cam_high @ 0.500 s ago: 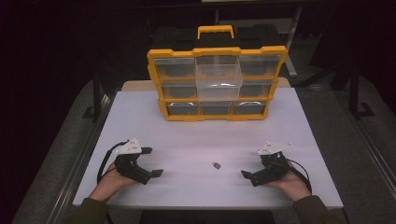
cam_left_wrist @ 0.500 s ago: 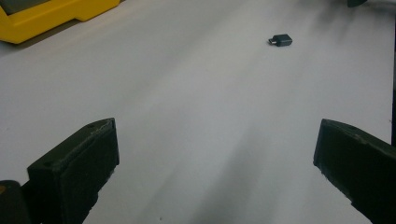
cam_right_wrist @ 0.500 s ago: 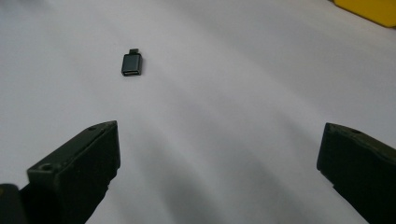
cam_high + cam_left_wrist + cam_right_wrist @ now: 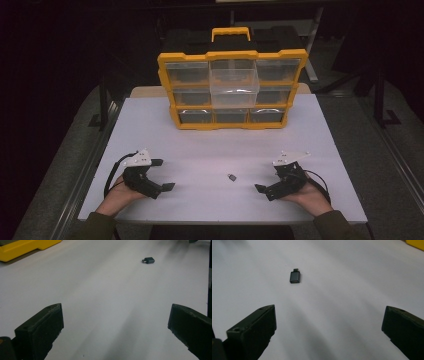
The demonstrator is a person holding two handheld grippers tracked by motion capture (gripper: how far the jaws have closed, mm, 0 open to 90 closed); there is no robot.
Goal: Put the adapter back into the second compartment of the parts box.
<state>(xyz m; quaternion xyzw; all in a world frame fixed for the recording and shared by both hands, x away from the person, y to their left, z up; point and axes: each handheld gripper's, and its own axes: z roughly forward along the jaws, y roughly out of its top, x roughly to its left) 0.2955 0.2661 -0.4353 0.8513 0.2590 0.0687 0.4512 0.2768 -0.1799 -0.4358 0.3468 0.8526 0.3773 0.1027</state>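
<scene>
A small dark adapter [image 4: 231, 177], possibly a USB type, lies flat near the front edge of the white tabletop [image 4: 215, 145], between both grippers. The left gripper [image 4: 162, 175] and right gripper [image 4: 267, 181] rest with fingers spread wide, holding nothing. A yellow drawer organizer [image 4: 231, 90] stands at the back edge.

- Left tool [image 4: 162, 175], held in the person's left hand [image 4: 116, 196] at the near left, lies low with jaws spread wide, pointing inward.
- Right tool [image 4: 267, 182], gripped by the right hand [image 4: 309, 194], mirrors it, jaws wide apart.
</scene>
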